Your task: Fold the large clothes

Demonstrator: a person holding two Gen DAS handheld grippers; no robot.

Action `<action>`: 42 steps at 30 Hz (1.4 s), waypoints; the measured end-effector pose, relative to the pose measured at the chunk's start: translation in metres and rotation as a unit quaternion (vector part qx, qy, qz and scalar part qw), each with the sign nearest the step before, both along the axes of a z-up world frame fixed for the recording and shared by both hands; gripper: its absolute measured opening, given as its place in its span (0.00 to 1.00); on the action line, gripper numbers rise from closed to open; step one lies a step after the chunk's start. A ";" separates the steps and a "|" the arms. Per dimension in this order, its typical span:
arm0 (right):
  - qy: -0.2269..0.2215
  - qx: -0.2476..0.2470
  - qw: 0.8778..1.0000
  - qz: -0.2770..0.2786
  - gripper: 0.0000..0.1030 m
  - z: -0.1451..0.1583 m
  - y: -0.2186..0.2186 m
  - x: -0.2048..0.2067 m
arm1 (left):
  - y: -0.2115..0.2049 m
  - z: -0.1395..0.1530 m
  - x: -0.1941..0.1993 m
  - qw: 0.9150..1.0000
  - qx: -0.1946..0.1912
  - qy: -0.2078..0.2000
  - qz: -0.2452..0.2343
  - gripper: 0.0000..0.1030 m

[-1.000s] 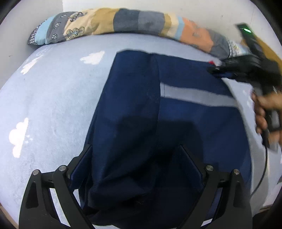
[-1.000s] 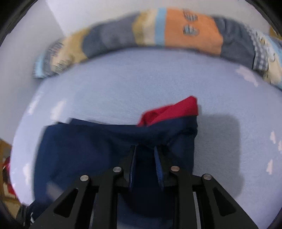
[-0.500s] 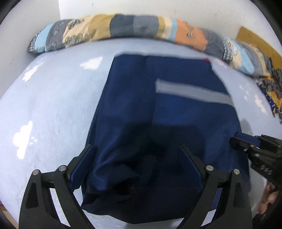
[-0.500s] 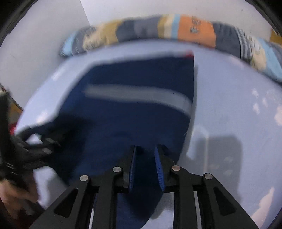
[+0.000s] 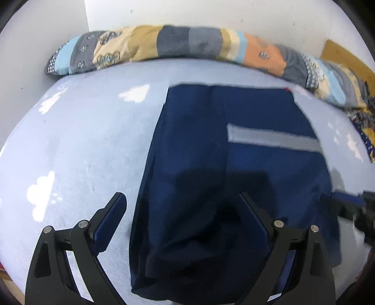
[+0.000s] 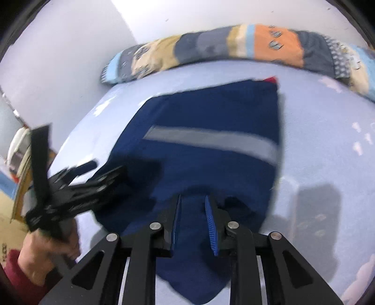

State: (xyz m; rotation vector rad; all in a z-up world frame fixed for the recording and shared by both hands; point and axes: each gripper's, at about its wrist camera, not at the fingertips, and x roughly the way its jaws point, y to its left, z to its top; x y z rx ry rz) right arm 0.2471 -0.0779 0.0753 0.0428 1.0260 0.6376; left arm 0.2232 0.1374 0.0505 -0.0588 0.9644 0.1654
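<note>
Right gripper [image 6: 193, 220]: jaws nearly together, navy fabric pinched between the blue pads [image 6: 211, 225] at the near edge of the garment [image 6: 211, 112]. Cloth hangs down past the fingers toward the camera.

Left gripper [image 5: 182, 220]: jaws spread wide, holding nothing. Left finger sits over bare sheet just beside the garment's left edge; right finger is over the cloth. It also shows, blurred, at the left of the right wrist view [image 6: 77, 183], with the person's hand [image 6: 44, 248] on its handle.

Garment: navy, large, lying mostly flat on the light blue cloud-print sheet [image 5: 77, 145]. A vertical fold line runs down its left part; a grey horizontal stripe [image 5: 271, 138] crosses the right part. A red bit [image 6: 271, 79] peeks out at the far right corner.

Patchwork bolster [image 5: 178, 44] lies along the far edge of the bed against the white wall [image 5: 211, 14], apart from the garment.
</note>
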 end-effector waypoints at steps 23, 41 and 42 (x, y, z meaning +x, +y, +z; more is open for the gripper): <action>0.008 0.006 1.000 0.015 0.24 -0.002 0.007 -0.009 | -0.014 0.007 0.003 0.999 0.026 -0.032 -0.008 0.92; 0.074 0.018 0.996 -0.036 0.23 -0.037 -0.011 0.018 | -0.031 -0.009 0.010 0.999 0.040 -0.002 -0.026 0.92; 0.074 0.018 0.996 -0.035 0.23 -0.037 -0.011 0.018 | -0.031 -0.009 0.010 0.999 0.040 -0.002 -0.026 0.92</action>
